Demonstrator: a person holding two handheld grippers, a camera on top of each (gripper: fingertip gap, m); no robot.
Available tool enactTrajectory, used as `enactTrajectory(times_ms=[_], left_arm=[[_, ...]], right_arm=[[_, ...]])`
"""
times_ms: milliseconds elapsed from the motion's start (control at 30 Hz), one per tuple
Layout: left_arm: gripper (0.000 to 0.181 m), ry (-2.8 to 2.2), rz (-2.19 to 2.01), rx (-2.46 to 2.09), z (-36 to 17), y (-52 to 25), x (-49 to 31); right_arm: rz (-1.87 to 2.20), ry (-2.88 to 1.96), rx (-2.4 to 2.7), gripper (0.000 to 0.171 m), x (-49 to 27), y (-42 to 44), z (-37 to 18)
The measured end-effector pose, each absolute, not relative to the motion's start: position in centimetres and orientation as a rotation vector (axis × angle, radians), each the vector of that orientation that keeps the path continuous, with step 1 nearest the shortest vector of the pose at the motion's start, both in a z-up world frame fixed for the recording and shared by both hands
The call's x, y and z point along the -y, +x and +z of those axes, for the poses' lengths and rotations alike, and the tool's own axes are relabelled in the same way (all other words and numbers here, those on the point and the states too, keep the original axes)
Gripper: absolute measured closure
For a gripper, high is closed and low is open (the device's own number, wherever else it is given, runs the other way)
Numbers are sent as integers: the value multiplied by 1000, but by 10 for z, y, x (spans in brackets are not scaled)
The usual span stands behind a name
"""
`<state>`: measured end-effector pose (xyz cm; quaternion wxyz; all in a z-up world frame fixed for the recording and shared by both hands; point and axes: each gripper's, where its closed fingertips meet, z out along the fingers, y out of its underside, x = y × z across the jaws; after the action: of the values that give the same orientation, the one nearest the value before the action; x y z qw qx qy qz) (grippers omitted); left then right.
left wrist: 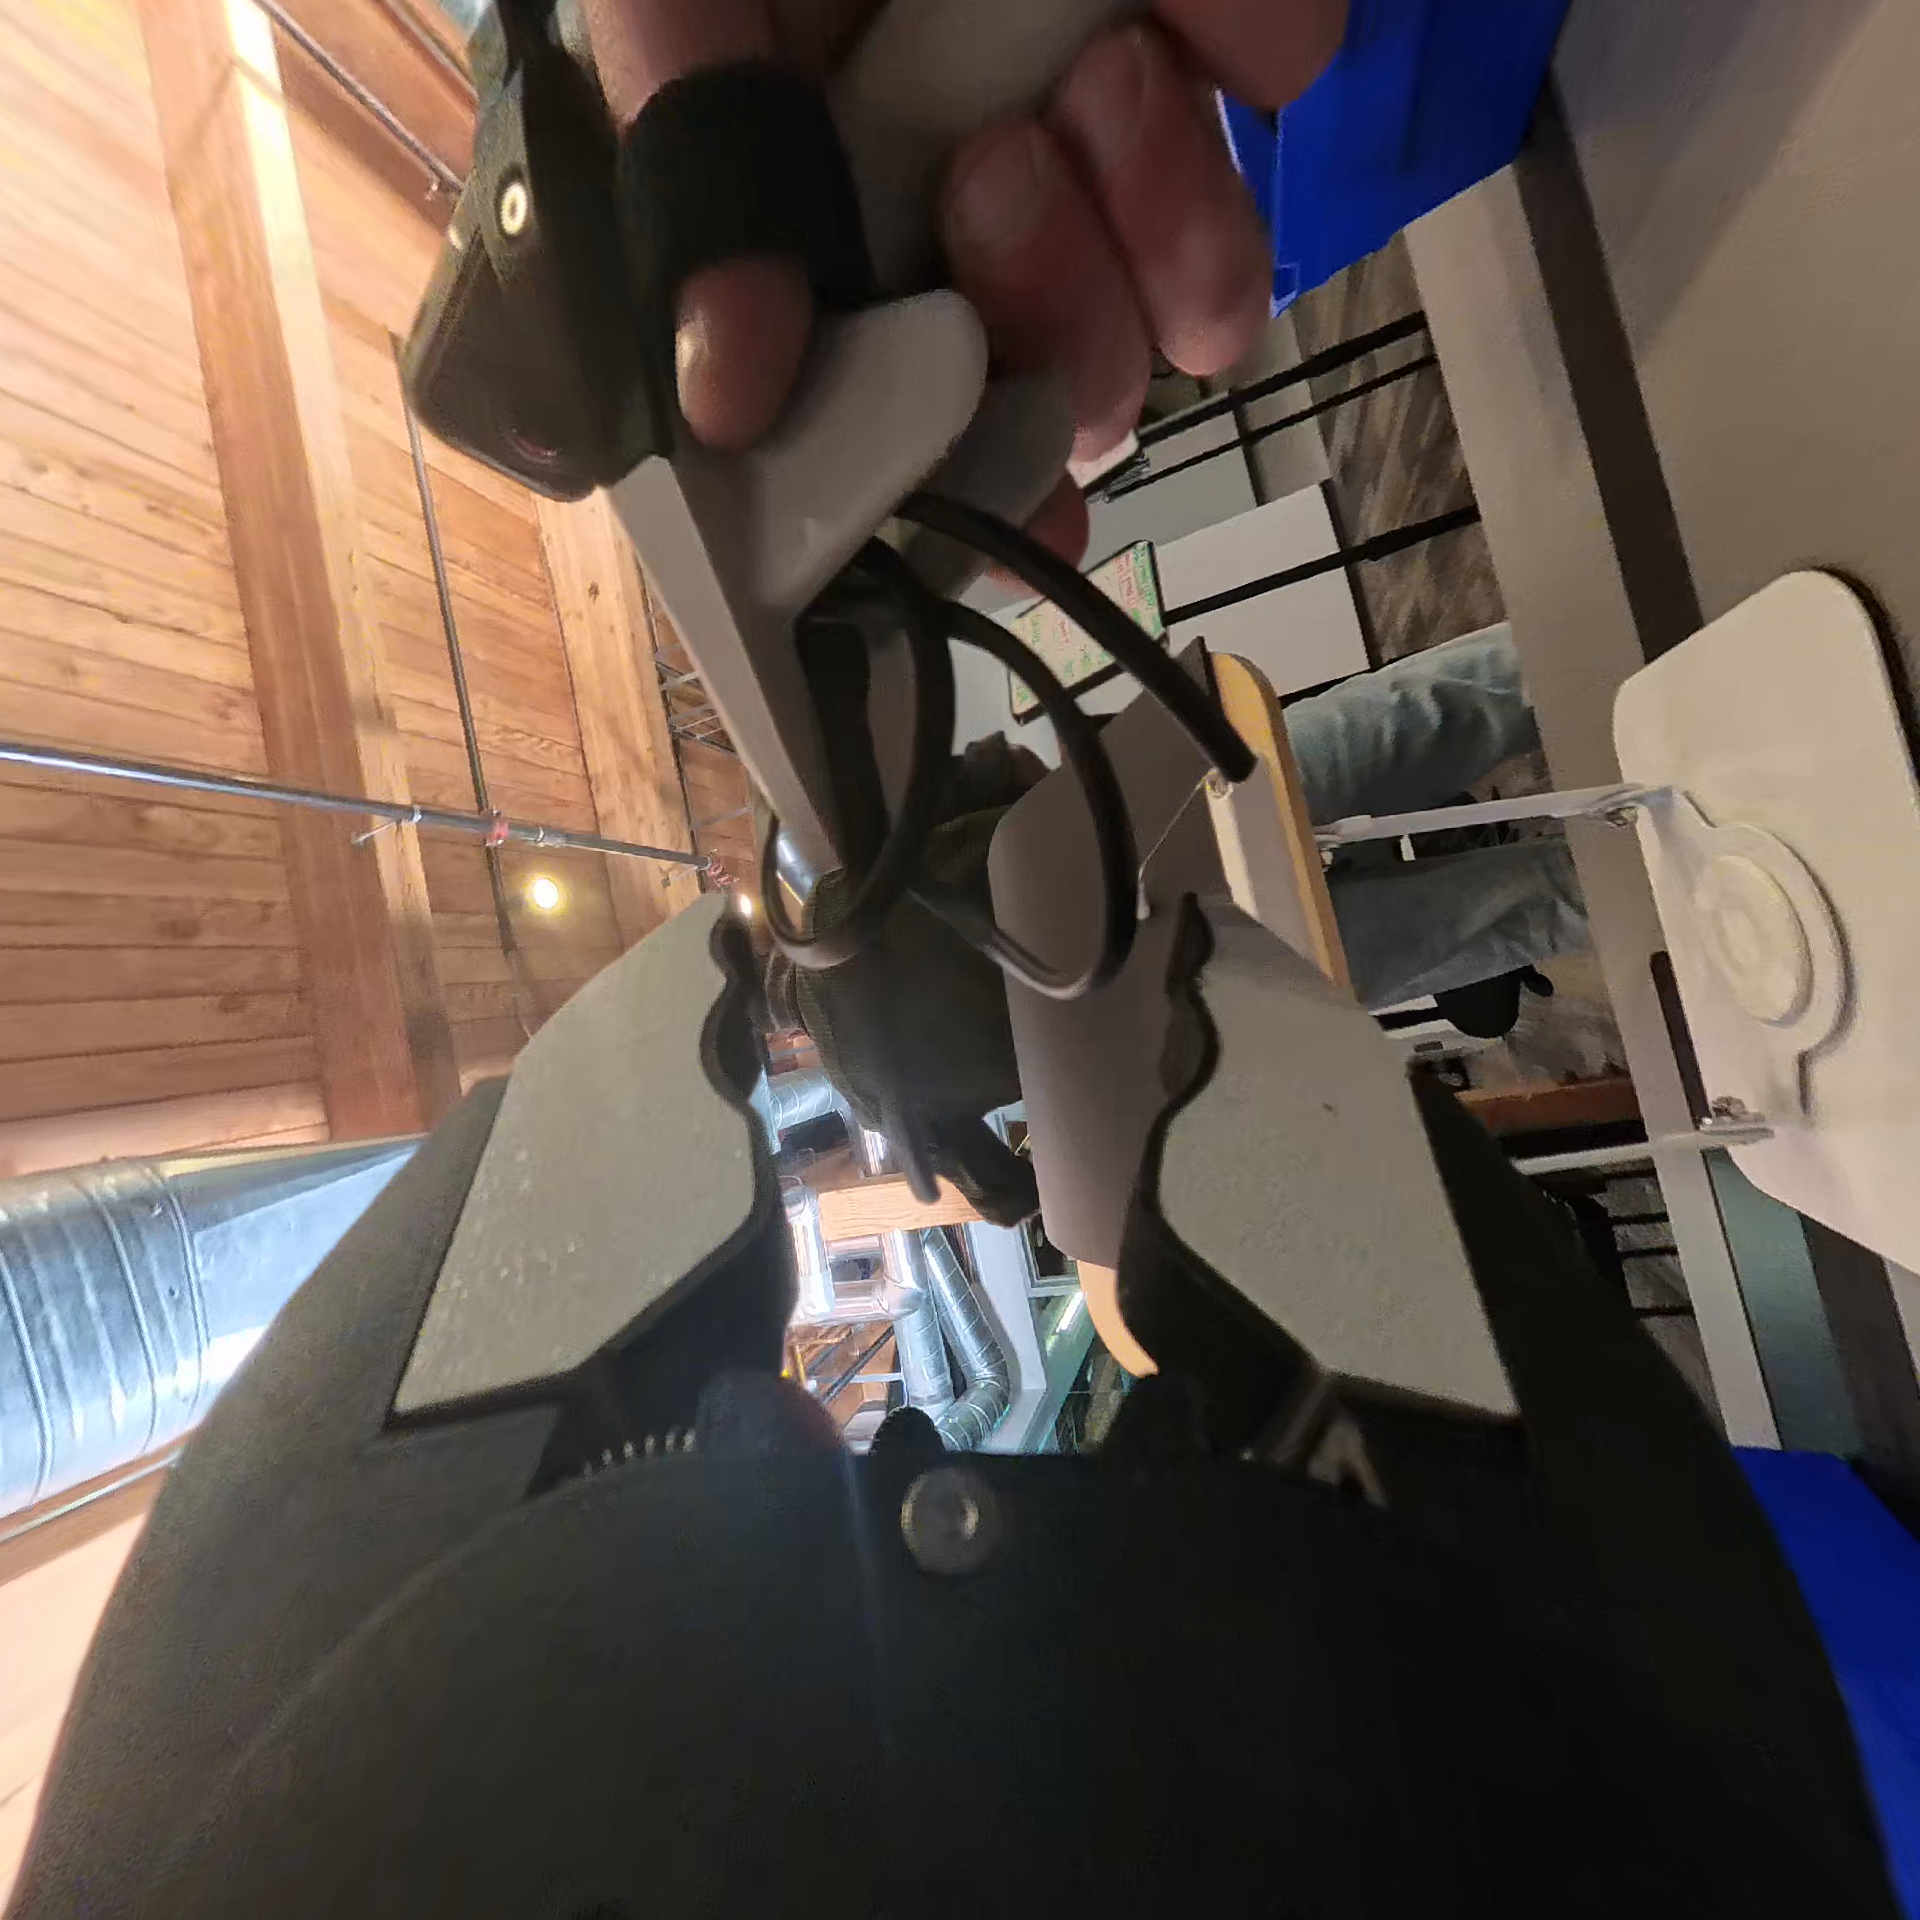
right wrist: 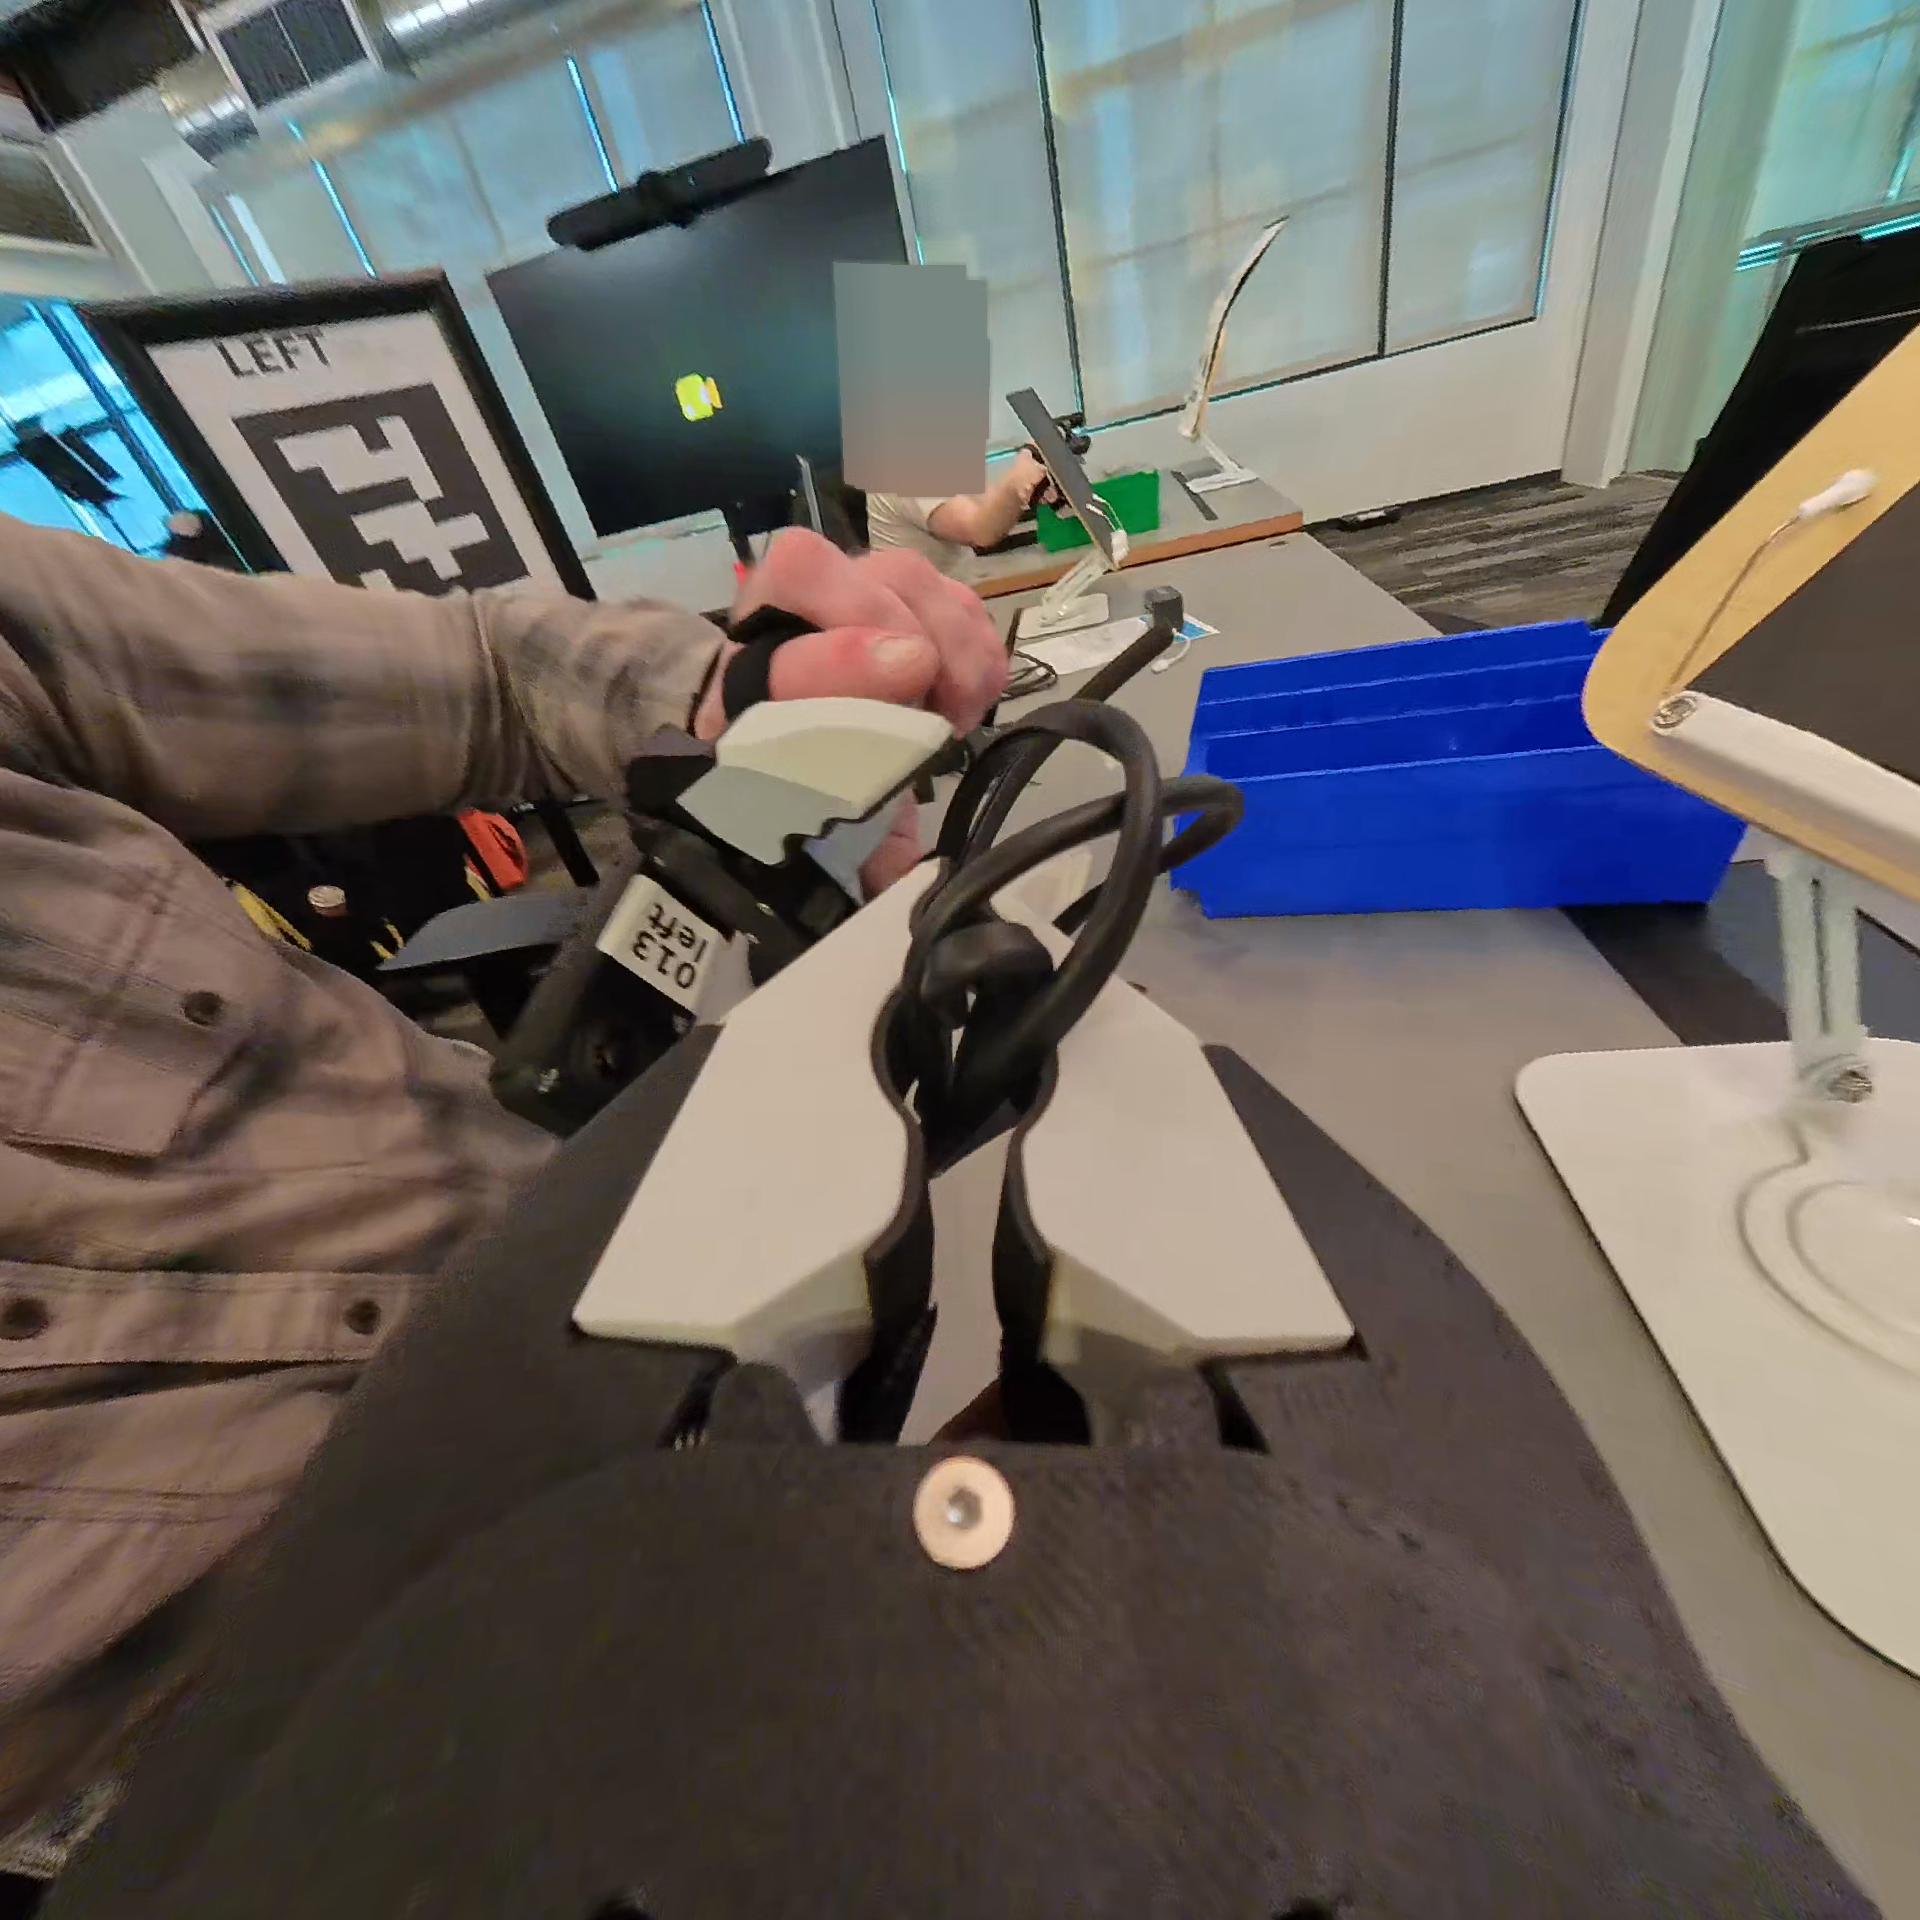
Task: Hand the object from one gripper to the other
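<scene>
A coiled black cable (right wrist: 1039, 810) is clamped between the pale fingers of my right gripper (right wrist: 987, 935), and its loops stick out past the tips above the grey table. My left gripper (right wrist: 914, 800), held by a hand, is close on the left of the cable with its tips by the loops. In the left wrist view, the left gripper (left wrist: 961, 935) is wide open and tilted up toward the ceiling. The cable (left wrist: 904, 748) hangs from the narrow, shut right gripper (left wrist: 810, 873) just at the left fingertips. I cannot tell whether the left fingers touch it.
A blue bin (right wrist: 1455, 769) stands on the grey table (right wrist: 1351, 1049) behind the cable. A white stand base (right wrist: 1714, 1299) with a wood-edged panel (right wrist: 1704, 592) is at the right. A black-and-white marker board (right wrist: 343, 447) and a seated person are at the back. My left and right fingertips are right by each other.
</scene>
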<state>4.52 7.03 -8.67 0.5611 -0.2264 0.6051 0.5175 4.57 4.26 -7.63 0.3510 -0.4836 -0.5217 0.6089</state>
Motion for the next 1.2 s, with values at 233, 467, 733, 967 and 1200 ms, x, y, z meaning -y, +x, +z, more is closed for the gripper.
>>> enactTrajectory(times_ms=[233, 467, 733, 967, 1200], left_arm=[[171, -509, 1183, -1320, -74, 52, -68], [174, -588, 1181, -1348, -76, 45, -75], [176, -811, 1090, -1333, -65, 28, -88], [176, -916, 1000, -1366, -60, 21, -87], [178, -1137, 815, -1329, -51, 15, -88]], right_arm=[[1634, -1274, 1329, 171, -43, 44, -79], [1632, -1282, 1272, 161, -50, 41, -77], [1354, -1255, 1245, 121, -74, 44, -76], [1082, -1135, 1262, 111, -84, 54, -62], [725, -1008, 1271, 107, -97, 65, -50]])
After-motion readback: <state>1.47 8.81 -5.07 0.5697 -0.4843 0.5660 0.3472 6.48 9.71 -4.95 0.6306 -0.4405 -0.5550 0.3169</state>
